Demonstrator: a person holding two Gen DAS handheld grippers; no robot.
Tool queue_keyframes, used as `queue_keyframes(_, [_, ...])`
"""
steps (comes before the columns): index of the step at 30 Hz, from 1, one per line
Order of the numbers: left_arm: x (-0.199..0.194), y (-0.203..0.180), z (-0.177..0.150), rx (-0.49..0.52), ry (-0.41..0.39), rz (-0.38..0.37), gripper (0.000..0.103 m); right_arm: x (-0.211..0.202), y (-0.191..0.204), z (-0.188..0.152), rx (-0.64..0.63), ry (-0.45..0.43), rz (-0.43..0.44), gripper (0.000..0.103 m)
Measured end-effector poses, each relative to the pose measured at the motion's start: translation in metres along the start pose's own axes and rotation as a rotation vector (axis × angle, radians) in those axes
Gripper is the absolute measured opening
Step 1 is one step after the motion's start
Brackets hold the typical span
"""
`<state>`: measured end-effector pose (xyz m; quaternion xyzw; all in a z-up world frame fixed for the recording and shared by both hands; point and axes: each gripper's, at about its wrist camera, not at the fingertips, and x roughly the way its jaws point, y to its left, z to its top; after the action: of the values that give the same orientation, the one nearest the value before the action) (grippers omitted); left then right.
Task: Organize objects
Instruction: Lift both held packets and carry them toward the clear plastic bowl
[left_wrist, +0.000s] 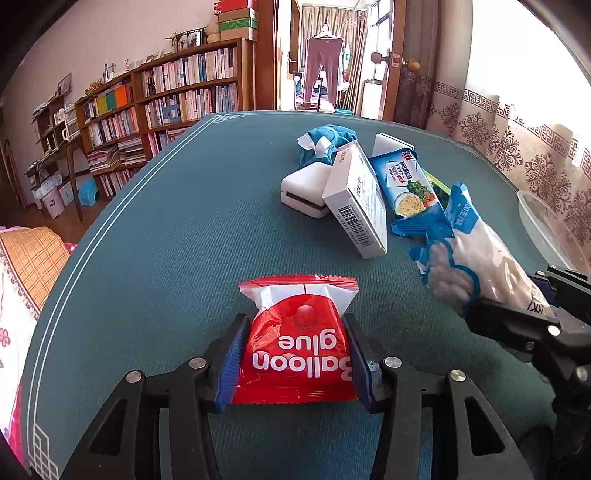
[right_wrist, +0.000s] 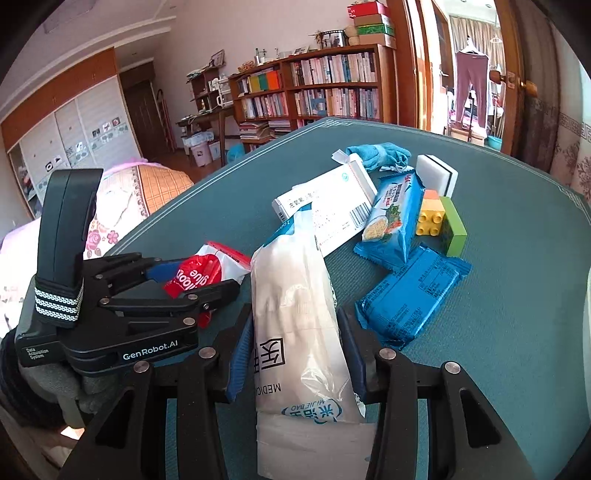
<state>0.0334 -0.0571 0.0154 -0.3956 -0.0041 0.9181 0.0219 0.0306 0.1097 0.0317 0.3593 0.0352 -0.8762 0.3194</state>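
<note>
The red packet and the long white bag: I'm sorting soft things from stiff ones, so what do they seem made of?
The red packet looks like thin glossy plastic film: it shines, wrinkles, and has a crimped zigzag top edge. The long white bag seems to be clear, crinkly plastic film over something white and soft-looking, maybe cotton; creases and glare show on it. Both look soft rather than stiff.

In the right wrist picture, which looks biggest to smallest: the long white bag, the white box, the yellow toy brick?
1. Long white bag: biggest, though it sits closest to the camera, which inflates it.
2. White box: clearly smaller in view, partly hidden behind the bag.
3. Yellow toy brick: smallest by far.
</note>
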Motion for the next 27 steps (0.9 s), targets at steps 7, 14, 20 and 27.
queue_keyframes(7, [-0.004, -0.011, 0.004, 0.017, -0.004, 0.0, 0.053, -0.033, -0.029, 0.0, 0.091, -0.05, -0.003, 0.046])
queue_keyframes(14, [-0.008, -0.037, 0.012, 0.062, -0.021, -0.035, 0.053, -0.071, -0.071, -0.003, 0.167, -0.109, -0.11, 0.046])
queue_keyframes(20, [-0.008, -0.073, 0.027, 0.115, -0.037, -0.087, 0.053, -0.113, -0.112, -0.012, 0.247, -0.178, -0.242, 0.046])
queue_keyframes(27, [-0.007, -0.118, 0.044, 0.172, -0.047, -0.157, 0.053, -0.151, -0.176, -0.017, 0.344, -0.229, -0.468, 0.046])
